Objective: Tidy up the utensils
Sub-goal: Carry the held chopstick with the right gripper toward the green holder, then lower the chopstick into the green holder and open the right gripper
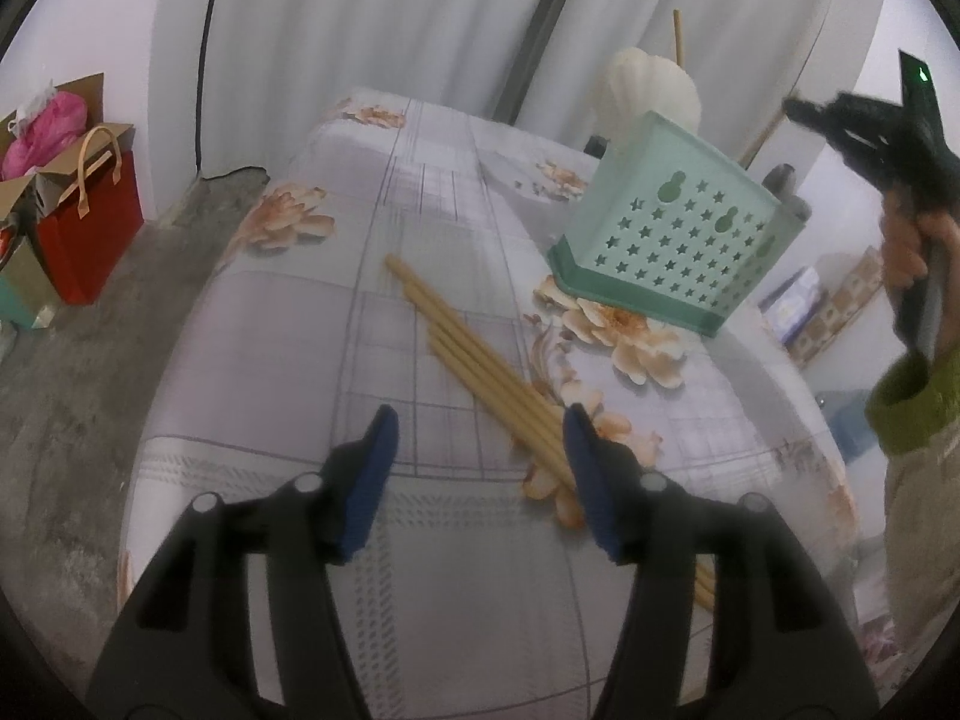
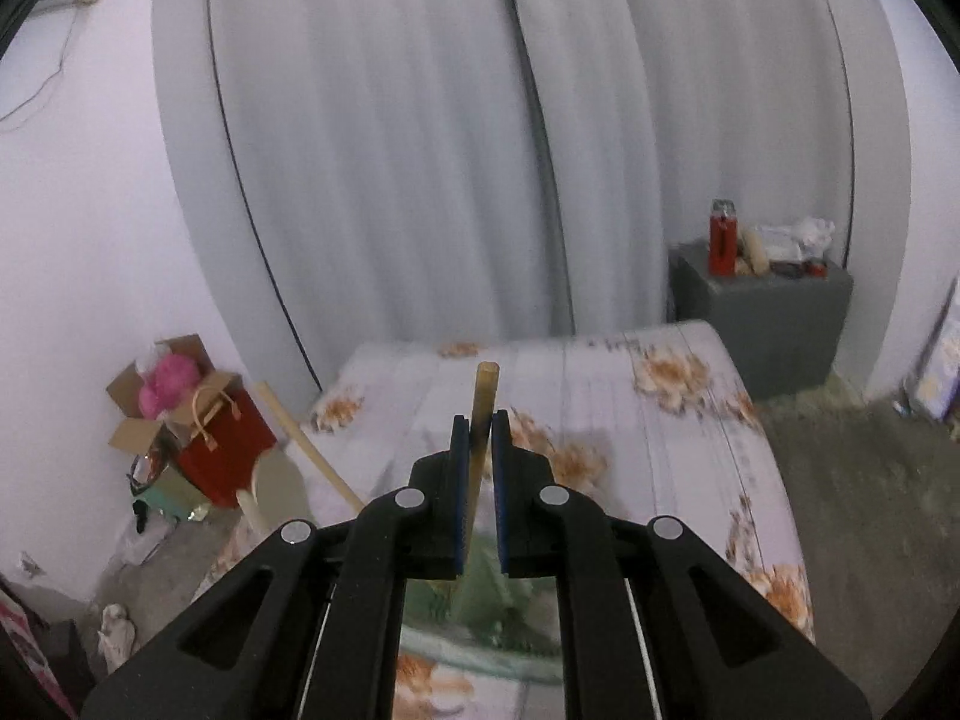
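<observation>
Several bamboo chopsticks (image 1: 474,354) lie in a slanted bundle on the floral tablecloth (image 1: 288,360). My left gripper (image 1: 480,420) hovers open just over their near end, its right pad (image 1: 585,462) beside the bundle. A green utensil holder with star holes (image 1: 678,240) stands at the back right, holding a white ladle (image 1: 654,84) and a stick. My right gripper (image 1: 804,111), held in a hand with a green sleeve, is above and to the right of it. In the right wrist view the right gripper (image 2: 480,420) is shut on one chopstick (image 2: 485,384) that stands upright, with the blurred holder (image 2: 480,654) below.
A red paper bag (image 1: 90,228) and a cardboard box with pink stuffing (image 2: 162,384) stand on the concrete floor to the left. A grey cabinet (image 2: 774,324) with a red bottle (image 2: 722,240) sits by the white curtain (image 2: 420,150). The table drops off at left and right.
</observation>
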{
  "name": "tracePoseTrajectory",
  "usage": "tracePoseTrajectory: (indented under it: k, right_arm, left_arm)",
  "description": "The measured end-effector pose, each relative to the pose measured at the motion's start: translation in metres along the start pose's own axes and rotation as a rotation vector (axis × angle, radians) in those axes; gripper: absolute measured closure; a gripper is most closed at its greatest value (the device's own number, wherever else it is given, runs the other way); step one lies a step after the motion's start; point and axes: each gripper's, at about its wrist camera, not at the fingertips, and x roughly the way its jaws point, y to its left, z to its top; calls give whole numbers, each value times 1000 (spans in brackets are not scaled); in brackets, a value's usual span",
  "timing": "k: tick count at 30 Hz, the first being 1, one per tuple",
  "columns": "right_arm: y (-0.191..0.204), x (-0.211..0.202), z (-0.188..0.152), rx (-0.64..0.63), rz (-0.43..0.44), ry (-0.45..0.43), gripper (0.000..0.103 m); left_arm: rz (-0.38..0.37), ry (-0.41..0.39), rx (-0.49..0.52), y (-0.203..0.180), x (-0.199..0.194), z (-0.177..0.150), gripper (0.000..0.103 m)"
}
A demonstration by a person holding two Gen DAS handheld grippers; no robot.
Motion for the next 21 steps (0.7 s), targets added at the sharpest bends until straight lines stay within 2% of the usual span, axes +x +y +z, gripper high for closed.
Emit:
tracePoseTrajectory:
  k: [2, 3, 4, 7, 10, 14, 19, 21]
  right_arm:
    - [-5, -14, -5, 6, -35, -12, 83]
    - [-8, -24, -7, 10, -48, -27, 71]
    - [-11, -36, -10, 18, -61, -48, 64]
    - [-20, -64, -24, 39, -82, -81, 62]
    - [-28, -83, -45, 90, -55, -76, 62]
    - [-24, -82, -89, 124, -2, 25, 62]
    - [0, -45, -159, 169, 105, 261, 62]
    - [12, -34, -181, 179, 149, 332, 62]
  left_arm:
    - [3, 8, 0, -1, 1, -1, 47]
    - [3, 12, -1, -2, 3, -1, 47]
    - [1, 20, -1, -4, 4, -2, 47]
    - [-2, 33, 6, -9, 7, -4, 46]
    - [9, 54, 15, -15, 13, -8, 46]
    - [81, 80, 53, -27, 23, -12, 47]
    - [185, 84, 159, -46, 34, -16, 47]
    - [199, 78, 177, -49, 35, -15, 46]
